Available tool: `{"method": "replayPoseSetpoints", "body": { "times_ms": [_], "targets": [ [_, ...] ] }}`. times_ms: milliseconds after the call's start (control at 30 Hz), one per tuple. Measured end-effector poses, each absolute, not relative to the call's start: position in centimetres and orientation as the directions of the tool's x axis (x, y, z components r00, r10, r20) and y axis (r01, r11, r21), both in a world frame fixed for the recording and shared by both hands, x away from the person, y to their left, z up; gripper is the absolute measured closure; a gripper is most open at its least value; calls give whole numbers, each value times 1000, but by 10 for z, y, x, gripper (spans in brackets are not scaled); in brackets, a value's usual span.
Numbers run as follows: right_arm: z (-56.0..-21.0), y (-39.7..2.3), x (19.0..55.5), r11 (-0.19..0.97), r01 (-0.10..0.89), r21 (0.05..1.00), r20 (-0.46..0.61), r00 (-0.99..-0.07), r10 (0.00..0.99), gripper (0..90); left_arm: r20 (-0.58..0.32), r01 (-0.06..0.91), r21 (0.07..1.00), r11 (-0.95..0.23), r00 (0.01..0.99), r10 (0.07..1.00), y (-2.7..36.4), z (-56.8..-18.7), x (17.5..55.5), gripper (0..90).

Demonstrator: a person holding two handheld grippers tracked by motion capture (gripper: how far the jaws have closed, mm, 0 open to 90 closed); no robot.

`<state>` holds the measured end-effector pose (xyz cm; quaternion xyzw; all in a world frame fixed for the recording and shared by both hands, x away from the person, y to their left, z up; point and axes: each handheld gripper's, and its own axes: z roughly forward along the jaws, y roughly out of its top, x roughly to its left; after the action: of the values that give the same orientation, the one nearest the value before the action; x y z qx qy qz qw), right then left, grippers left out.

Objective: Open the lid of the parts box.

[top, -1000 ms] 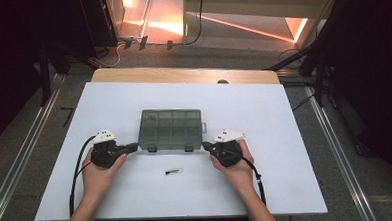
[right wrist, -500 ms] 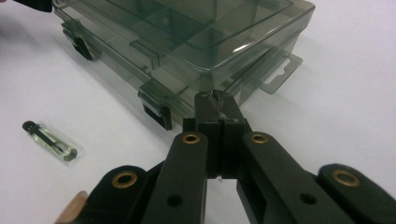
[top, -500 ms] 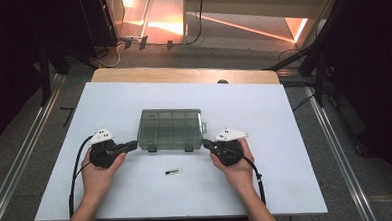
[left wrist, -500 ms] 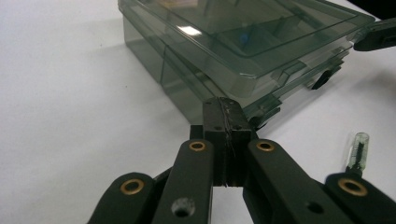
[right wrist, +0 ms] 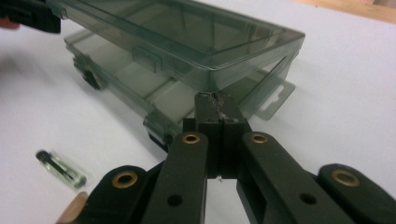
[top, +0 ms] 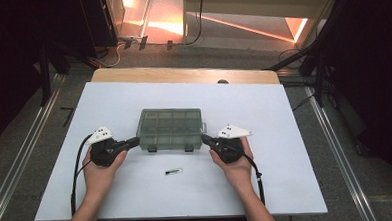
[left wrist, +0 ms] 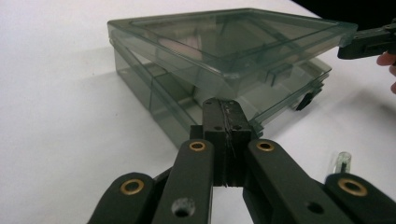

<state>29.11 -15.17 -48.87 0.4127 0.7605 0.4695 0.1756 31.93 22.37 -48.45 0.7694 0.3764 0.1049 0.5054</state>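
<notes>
A translucent grey-green compartment box (top: 170, 127) lies mid-table, its lid raised a little off the base at the front. My left gripper (top: 135, 140) is shut, with its tip against the box's front left corner under the lid edge (left wrist: 223, 109). At the front right corner my right gripper (top: 205, 138) is shut too, its tip tucked beneath the lid (right wrist: 217, 105). Neither holds anything between its jaws. The box (left wrist: 224, 60) has empty dividers inside (right wrist: 154, 88).
A small clear vial with a dark cap (top: 174, 171) lies on the white table (top: 287, 176) in front of the box, between the hands; it is also beside the jaws (right wrist: 60, 169). A wooden strip (top: 182, 75) borders the far edge.
Both gripper tips have shifted slightly farther up along the box's front corners. The box itself has stayed in place.
</notes>
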Motion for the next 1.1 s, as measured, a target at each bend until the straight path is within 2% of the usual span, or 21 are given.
{"method": "replayPoseSetpoints", "body": {
  "times_ms": [633, 900, 1100],
  "targets": [
    [-473, -141, 308, 219, 407, 887, 79, -600, 796, 900, -199, 390, 911, -134, 701, 685, 212, -472, 332, 900],
    [-467, -141, 317, 161, 385, 909, 109, -591, 799, 900, -175, 339, 936, -93, 679, 713, 205, -469, 339, 899],
    [-464, -141, 322, 120, 377, 918, 135, -584, 800, 900, -200, 332, 942, -43, 661, 723, 204, -466, 348, 898]
  ]
}}
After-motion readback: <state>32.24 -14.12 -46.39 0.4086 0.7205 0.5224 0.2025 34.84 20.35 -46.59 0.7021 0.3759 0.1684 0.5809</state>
